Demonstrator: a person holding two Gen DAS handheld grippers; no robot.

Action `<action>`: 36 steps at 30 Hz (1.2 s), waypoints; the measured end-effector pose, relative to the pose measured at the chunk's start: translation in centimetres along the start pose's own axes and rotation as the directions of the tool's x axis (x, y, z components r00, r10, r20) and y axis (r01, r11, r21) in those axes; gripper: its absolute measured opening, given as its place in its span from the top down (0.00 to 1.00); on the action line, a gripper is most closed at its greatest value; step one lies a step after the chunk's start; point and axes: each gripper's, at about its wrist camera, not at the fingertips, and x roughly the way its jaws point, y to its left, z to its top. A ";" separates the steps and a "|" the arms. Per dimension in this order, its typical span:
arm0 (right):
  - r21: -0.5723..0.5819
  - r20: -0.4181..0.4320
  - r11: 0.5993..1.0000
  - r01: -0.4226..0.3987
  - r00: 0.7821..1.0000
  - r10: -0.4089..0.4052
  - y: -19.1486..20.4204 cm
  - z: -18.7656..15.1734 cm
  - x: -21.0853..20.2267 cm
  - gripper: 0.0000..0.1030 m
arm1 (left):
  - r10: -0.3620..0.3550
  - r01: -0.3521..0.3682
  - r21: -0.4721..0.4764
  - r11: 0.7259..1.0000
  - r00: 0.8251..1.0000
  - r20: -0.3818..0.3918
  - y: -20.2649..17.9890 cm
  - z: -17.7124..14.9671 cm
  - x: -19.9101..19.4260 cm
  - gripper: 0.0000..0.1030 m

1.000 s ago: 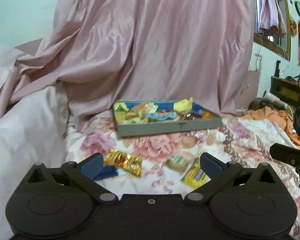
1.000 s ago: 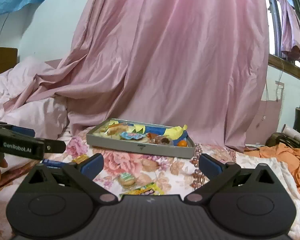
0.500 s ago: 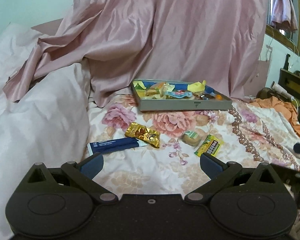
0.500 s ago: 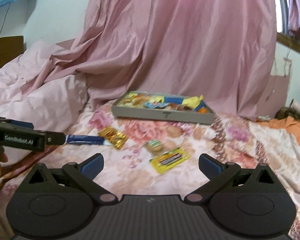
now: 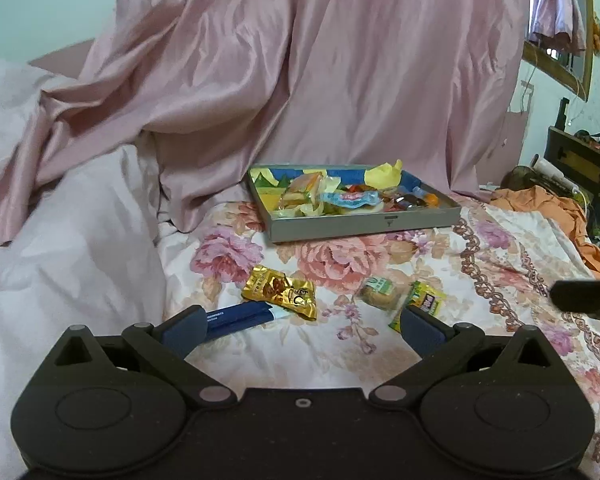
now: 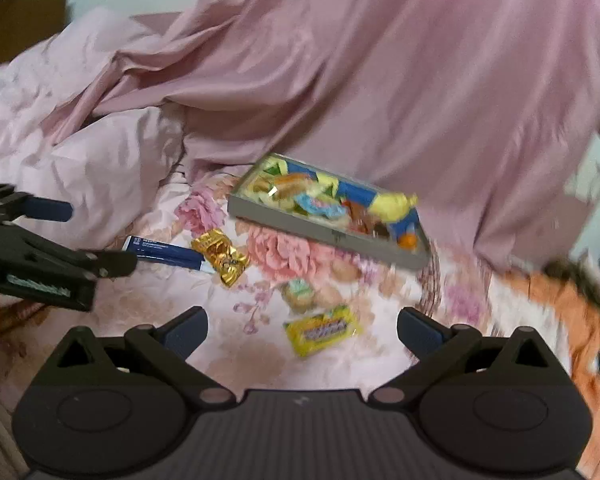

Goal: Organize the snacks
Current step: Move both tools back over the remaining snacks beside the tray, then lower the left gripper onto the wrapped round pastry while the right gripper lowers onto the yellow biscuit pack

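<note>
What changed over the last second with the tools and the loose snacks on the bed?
Both views dipped toward the bedspread; the right tool now tilts over the yellow-green packet. Nothing gripped or released. Left tool stays open; gold foil packet and grey cardboard tray unmoved.

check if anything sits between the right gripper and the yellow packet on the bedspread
Nothing visible does. The right gripper is open, and the yellow packet lies flat on the floral bedspread between its fingers, with only bare cloth there. The round wrapped snack lies just beyond.

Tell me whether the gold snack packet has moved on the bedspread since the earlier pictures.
No. The gold snack packet still lies across the blue packet's end, in front of the tray; only the cameras shifted.
</note>
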 end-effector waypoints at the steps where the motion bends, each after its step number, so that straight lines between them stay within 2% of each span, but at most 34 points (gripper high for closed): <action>1: -0.026 -0.011 1.000 -0.003 1.000 0.003 0.0 0.7 0.2 0.00 | -0.001 0.001 0.000 1.000 1.000 -0.013 0.2 0.3 1.0 0.01; 5: -0.126 -0.069 0.992 -0.025 0.998 0.016 -0.1 3.6 1.9 0.00 | -0.034 0.034 0.013 0.999 0.999 -0.031 0.3 0.7 4.6 0.01; 9: -0.151 -0.151 0.986 -0.072 0.987 0.049 -0.3 6.8 4.6 0.00 | -0.059 0.059 -0.013 0.998 0.998 0.006 0.7 0.3 7.5 0.01; 13: -0.187 -0.076 0.977 -0.106 0.993 0.093 -0.8 7.6 6.1 0.00 | -0.065 0.065 0.008 0.998 0.997 0.029 0.8 -0.2 10.3 0.01; 19: -0.146 0.091 0.985 -0.092 0.990 0.106 -1.9 2.5 10.3 0.00 | -0.090 0.088 0.033 0.996 0.995 0.047 2.3 -2.0 12.1 0.01; 23: 0.050 0.056 0.992 -0.116 0.992 0.113 -2.8 -0.8 14.9 0.00 | -0.066 0.064 0.042 0.997 0.998 0.026 3.0 -2.8 13.1 0.01; 28: 0.253 0.027 0.959 -0.128 0.992 0.125 -4.2 -3.7 18.2 0.00 | -0.063 0.062 0.064 0.996 0.998 0.013 3.1 -3.0 14.0 0.01; 31: 0.288 -0.011 0.950 -0.117 0.992 0.126 -4.8 -4.9 19.6 0.00 | -0.056 0.055 0.088 0.995 0.998 0.006 3.3 -2.8 14.5 0.01; 36: 0.275 -0.047 0.955 -0.111 0.991 0.129 -5.1 -5.5 21.1 0.00 | -0.043 0.045 0.094 0.995 0.999 -0.028 4.3 -2.2 15.7 0.01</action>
